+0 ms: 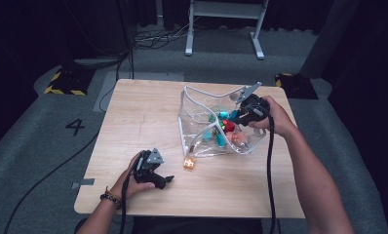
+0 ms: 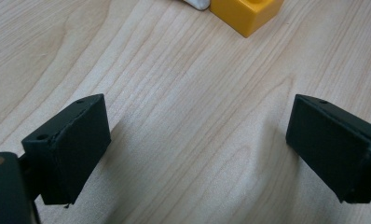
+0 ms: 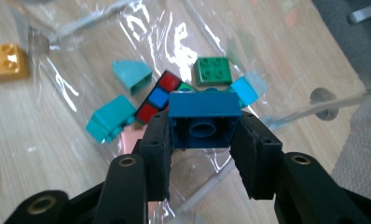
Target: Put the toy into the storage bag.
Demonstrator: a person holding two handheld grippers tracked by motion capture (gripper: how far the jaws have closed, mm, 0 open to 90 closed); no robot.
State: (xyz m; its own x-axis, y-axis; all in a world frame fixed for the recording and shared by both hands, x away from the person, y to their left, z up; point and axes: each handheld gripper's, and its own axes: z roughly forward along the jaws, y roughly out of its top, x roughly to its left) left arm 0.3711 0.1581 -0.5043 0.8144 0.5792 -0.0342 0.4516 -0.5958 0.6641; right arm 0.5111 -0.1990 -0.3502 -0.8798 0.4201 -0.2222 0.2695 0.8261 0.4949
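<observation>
Item: small blue hard-plastic building brick [image 3: 204, 119], clamped by its two side walls between the jaws of your right gripper [image 3: 202, 140], hollow underside toward the camera, held over the clear plastic zip pouch [image 1: 197, 105] that lies open on the pale wooden table [image 1: 133, 117] with other bricks inside. Handling, as judged: light, rigid, not fragile, with smooth slippery walls, so you should keep the pads flat on opposite faces and square to them. Your left gripper [image 2: 197, 144] rests low over bare table with jaws wide and empty, near a loose yellow brick [image 2: 246, 14].
</observation>
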